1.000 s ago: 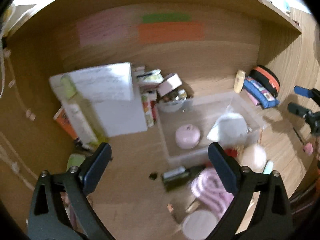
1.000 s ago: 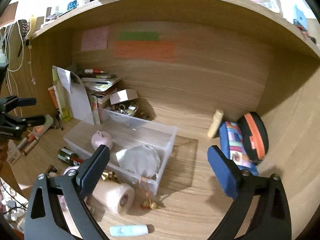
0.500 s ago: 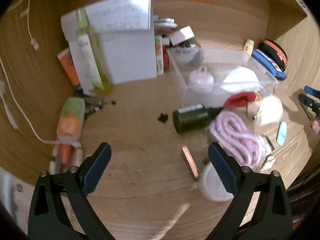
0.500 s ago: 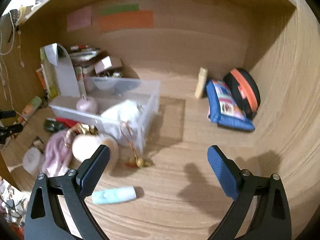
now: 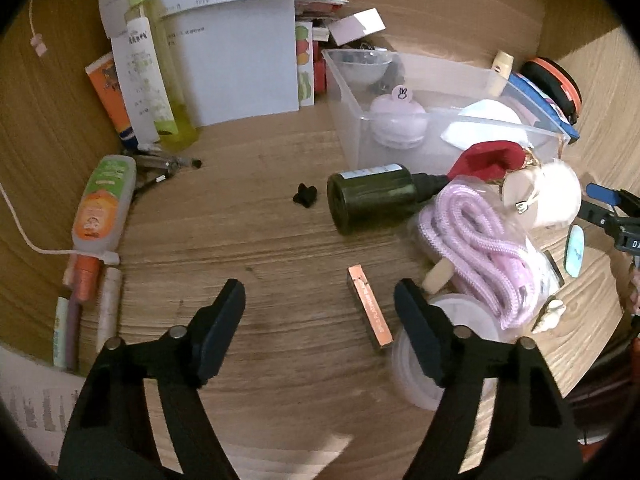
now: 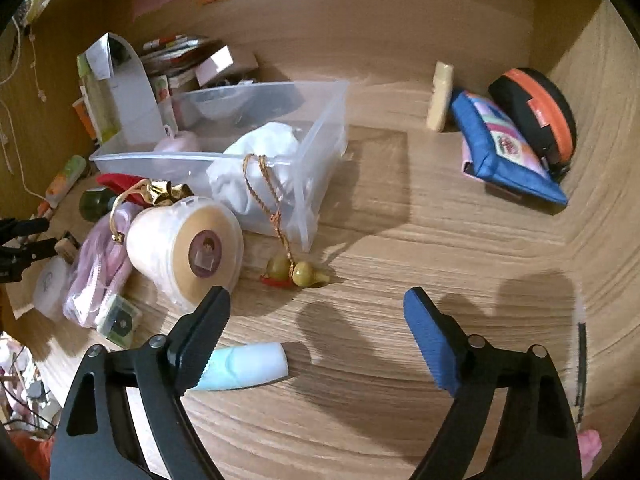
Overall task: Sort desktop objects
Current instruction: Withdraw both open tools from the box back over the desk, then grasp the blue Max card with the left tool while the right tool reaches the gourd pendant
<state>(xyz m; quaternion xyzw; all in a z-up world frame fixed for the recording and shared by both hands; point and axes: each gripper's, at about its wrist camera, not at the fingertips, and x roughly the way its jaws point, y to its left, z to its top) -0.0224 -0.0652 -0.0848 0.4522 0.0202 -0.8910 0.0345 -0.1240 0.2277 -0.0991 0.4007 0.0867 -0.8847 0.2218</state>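
A clear plastic bin [image 5: 348, 92] [image 6: 320, 128] holds a pink round case [image 5: 396, 120] and a white cloth [image 6: 260, 160]. In front of it lie a dark green bottle [image 5: 372, 196], a pink rope [image 5: 476, 248], a copper lipstick tube [image 5: 368, 312], a white roll [image 6: 188, 248] and a pale blue tube [image 6: 244, 366]. My left gripper [image 5: 320, 312] is open and empty above the desk, left of the lipstick tube. My right gripper [image 6: 316, 312] is open and empty, its left finger over the blue tube.
A yellow spray bottle [image 5: 160, 72], papers [image 5: 236, 68] and tubes [image 5: 104, 204] stand at the left. A blue pouch [image 6: 504, 152], a black-orange case [image 6: 536, 112] and a cream bottle [image 6: 440, 96] sit at the right. Gourd charms [image 6: 296, 272] lie by the bin.
Both grippers have tilted down and moved closer to the desk. The left now looks at the lipstick tube and bottle; the right has come down over the blue tube.
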